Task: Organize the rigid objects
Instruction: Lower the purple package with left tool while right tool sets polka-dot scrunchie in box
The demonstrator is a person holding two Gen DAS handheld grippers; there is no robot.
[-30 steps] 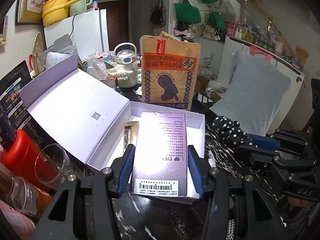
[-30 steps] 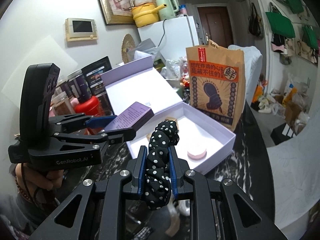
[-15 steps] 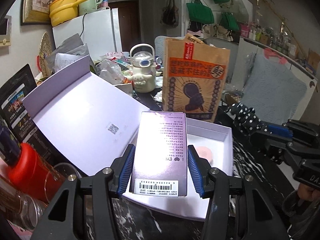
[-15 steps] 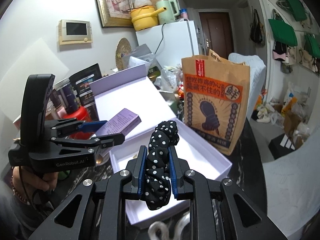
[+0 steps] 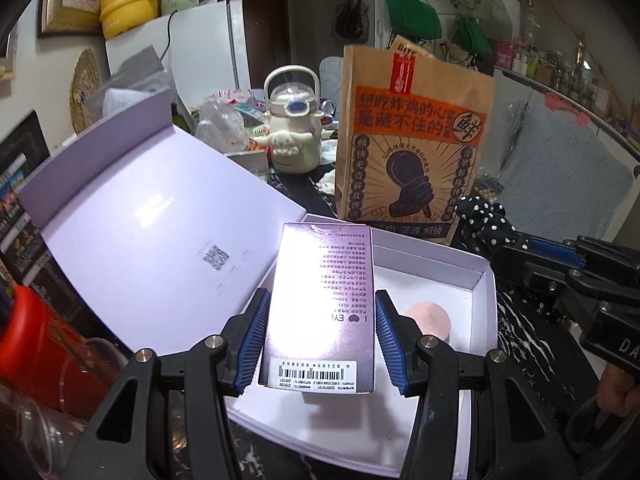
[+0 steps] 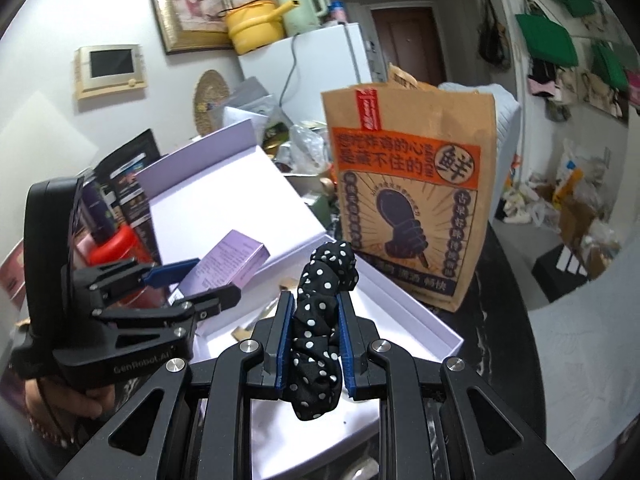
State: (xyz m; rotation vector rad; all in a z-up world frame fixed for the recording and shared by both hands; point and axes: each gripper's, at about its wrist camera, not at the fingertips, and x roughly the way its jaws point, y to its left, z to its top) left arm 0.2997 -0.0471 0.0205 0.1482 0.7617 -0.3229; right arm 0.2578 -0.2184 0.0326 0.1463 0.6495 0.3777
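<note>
My left gripper (image 5: pixel 320 338) is clamped on the purple carton (image 5: pixel 322 308), which juts forward between its fingers above the open white box (image 5: pixel 482 280). My right gripper (image 6: pixel 314 344) pinches the polka-dot scrunchie (image 6: pixel 322 320) upright over that box, near the paper bag (image 6: pixel 412 196). A pink disc (image 5: pixel 430 320) lies inside.

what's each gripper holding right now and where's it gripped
The left gripper clamps the purple carton by its two long sides, near the barcode end. The right gripper pinches the polka-dot scrunchie across its middle.
</note>
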